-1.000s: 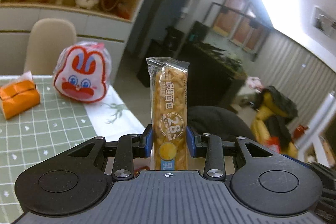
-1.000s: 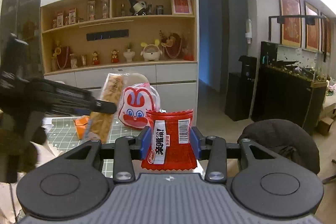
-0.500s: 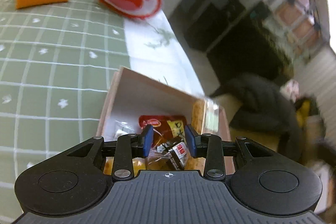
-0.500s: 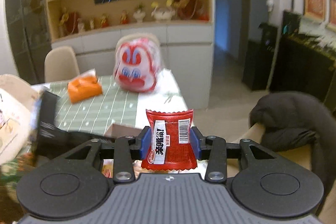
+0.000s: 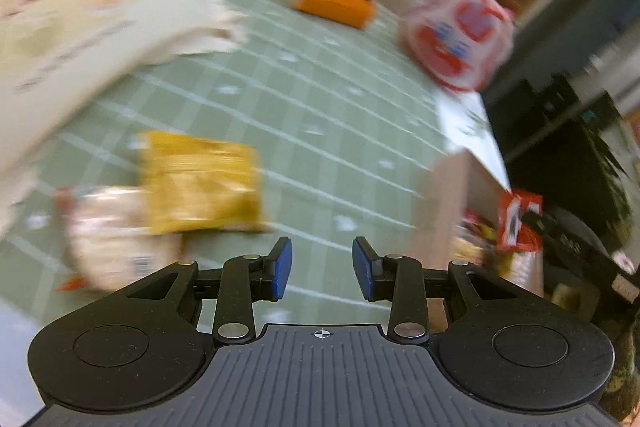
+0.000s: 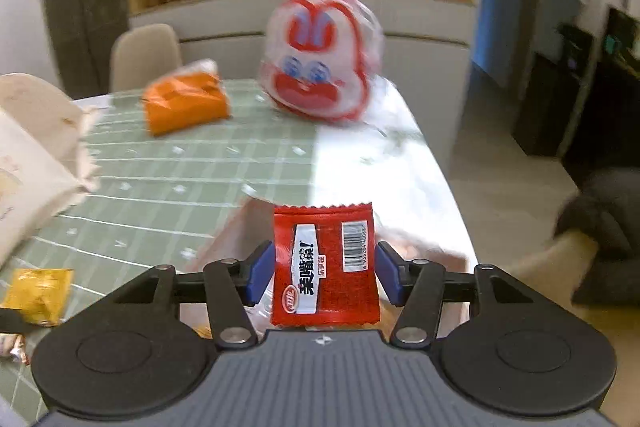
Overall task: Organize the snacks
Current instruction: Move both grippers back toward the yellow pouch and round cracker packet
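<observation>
My left gripper (image 5: 322, 269) is open and empty above the green checked tablecloth (image 5: 320, 107). Just ahead to its left lie a yellow snack packet (image 5: 200, 183) and a pale packet (image 5: 116, 231), both blurred. The cardboard box (image 5: 440, 207) with several snacks in it stands to the right. My right gripper (image 6: 324, 273) hovers over that box (image 6: 424, 253). Its jaws are opening, and a red snack packet (image 6: 324, 263) still stands upright between them, the pads at its edges and no longer squeezing it. The same red packet (image 5: 516, 223) shows over the box in the left wrist view.
A large cream paper bag (image 5: 80, 7) lies at the left. An orange tissue pack (image 6: 184, 101) and a red-and-white rabbit bag (image 6: 320, 67) sit at the far side. The table edge runs along the right, with a dark chair (image 6: 608, 227) beyond it.
The left gripper let the orange bread bar go into the box, then swung left and down over the loose packets. The right gripper sank over the box and its jaws widened around the red packet.
</observation>
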Motion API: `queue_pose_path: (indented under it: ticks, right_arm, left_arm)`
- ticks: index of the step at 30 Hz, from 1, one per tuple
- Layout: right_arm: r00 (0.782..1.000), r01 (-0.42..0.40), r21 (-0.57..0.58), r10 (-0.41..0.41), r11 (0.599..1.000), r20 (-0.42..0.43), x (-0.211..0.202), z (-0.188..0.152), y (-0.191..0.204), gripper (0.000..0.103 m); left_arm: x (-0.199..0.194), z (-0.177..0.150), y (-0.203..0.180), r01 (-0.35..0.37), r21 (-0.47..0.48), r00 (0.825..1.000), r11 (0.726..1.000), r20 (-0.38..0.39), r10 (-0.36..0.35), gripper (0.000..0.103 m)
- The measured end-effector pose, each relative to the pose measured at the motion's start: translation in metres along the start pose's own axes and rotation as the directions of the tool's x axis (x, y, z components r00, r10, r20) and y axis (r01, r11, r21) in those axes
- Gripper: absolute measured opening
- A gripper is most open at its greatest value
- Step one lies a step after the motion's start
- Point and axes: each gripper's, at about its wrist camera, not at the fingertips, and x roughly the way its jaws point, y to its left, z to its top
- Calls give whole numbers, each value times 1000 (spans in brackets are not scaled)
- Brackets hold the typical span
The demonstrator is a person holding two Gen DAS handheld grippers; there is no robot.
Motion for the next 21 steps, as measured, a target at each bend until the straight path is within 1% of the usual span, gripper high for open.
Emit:
queue_pose_path:
  ticks: [2, 5, 7, 9, 11, 13, 16, 17, 19, 21]
  right_arm:
    - [999, 25, 62, -24, 998, -23, 4, -10, -9, 55]
    - [997, 14, 110, -6, 994, -72, 7, -21, -11, 55]
    - [996, -21, 109, 30, 994, -80, 5, -24, -3, 55]
    - [994, -58, 96, 66, 994, -85, 1, -23, 9, 54]
    - [992, -70, 73, 77, 995, -96, -2, -23, 19, 54]
    - [994, -44, 52, 49, 998, -99, -8, -23, 28, 54]
    - [996, 10, 14, -8, 1000, -86, -22, -21, 39, 54]
    - [997, 18, 6, -18, 1000, -72, -29, -20, 44, 55]
    - [999, 2, 0, -2, 1000, -51, -43, -19, 57, 58]
    - [998, -44, -13, 44, 999, -41, -54, -19, 80, 68]
  left_arm:
    - [-6, 0, 18, -25, -25, 1000, 999, 5, 26, 38]
    - [-11, 2, 41, -45, -65, 999, 997, -5, 44, 38]
    - [-12, 5, 49, -35, -68, 999, 997, -5, 35, 38]
    - [-14, 9, 53, -29, -50, 1000, 998, -2, 29, 38]
    - [-17, 14, 57, -34, -28, 999, 999, 10, 34, 38]
    - [-20, 20, 64, -49, -12, 998, 999, 26, 49, 38]
    - [-20, 29, 85, -62, -26, 998, 998, 30, 62, 38]
    - [-19, 31, 91, -62, -32, 998, 998, 27, 63, 38]
    - [-15, 35, 104, -61, -40, 998, 997, 16, 62, 38]
    - [-11, 38, 115, -48, -50, 999, 998, 2, 48, 38]
